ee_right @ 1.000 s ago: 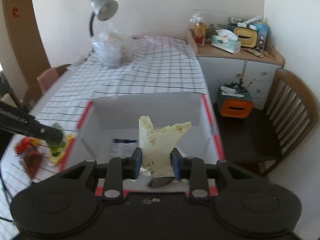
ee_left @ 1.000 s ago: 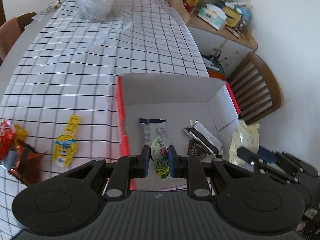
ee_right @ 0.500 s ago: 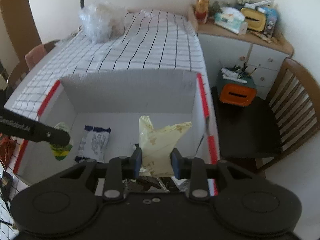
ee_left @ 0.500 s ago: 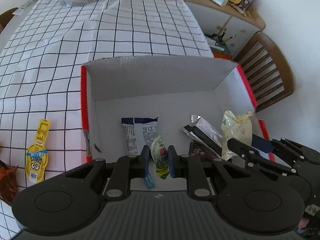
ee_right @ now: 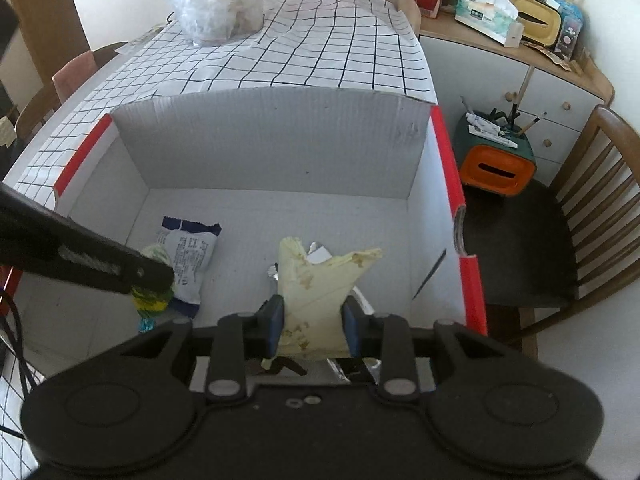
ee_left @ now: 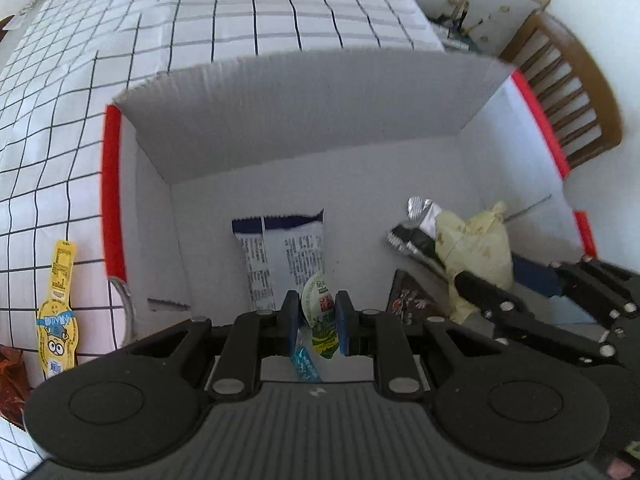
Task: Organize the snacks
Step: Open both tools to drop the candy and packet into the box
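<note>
A white cardboard box [ee_left: 304, 108] with red rims stands on the checked tablecloth. My left gripper [ee_left: 318, 322] is shut on a small green-and-white snack pouch [ee_left: 320, 320] and holds it low inside the box over a white-and-navy packet [ee_left: 286, 254]. My right gripper [ee_right: 312, 326] is shut on a pale yellow snack bag [ee_right: 316, 292], inside the box at its right side, above a silver packet [ee_left: 420, 220] and a dark packet [ee_left: 408, 300]. The left gripper [ee_right: 156, 280] shows in the right wrist view, the right gripper [ee_left: 472, 284] in the left wrist view.
A yellow cartoon snack strip [ee_left: 56, 316] and an orange-brown packet [ee_left: 10, 380] lie on the cloth left of the box. A clear plastic bag [ee_right: 218, 0] sits at the table's far end. A wooden chair [ee_right: 592, 216] and a cabinet [ee_right: 516, 60] stand to the right.
Both grippers have moved forward and down into the box with their snacks still held. The box now fills both views.
</note>
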Demonstrator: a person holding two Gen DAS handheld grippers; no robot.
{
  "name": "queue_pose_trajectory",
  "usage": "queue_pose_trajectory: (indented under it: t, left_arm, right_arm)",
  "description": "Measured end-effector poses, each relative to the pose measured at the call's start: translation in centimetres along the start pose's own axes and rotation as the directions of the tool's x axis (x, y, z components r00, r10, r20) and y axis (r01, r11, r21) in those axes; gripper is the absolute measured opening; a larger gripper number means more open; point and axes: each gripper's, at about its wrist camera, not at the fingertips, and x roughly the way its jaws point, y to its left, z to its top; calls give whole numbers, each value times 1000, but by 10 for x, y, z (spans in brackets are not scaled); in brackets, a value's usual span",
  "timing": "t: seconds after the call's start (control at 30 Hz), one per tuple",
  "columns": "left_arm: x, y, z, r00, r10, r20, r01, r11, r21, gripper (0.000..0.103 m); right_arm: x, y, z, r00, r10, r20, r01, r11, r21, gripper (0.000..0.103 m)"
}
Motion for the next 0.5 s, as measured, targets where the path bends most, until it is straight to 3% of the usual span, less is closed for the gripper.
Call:
queue_pose_trajectory:
  t: [0.17, 0.5]
  left_arm:
    - [6, -1, -1, 1000, 7, -15, -7, 1000, 3, 18]
    - [-9, 5, -8, 999, -14, 40, 15, 1000, -15, 23]
  right_arm:
    - [0, -3, -2, 1000, 1, 1, -1, 1000, 10, 31]
    - [-10, -6, -6, 999, 0, 35, -2, 999, 52, 31]
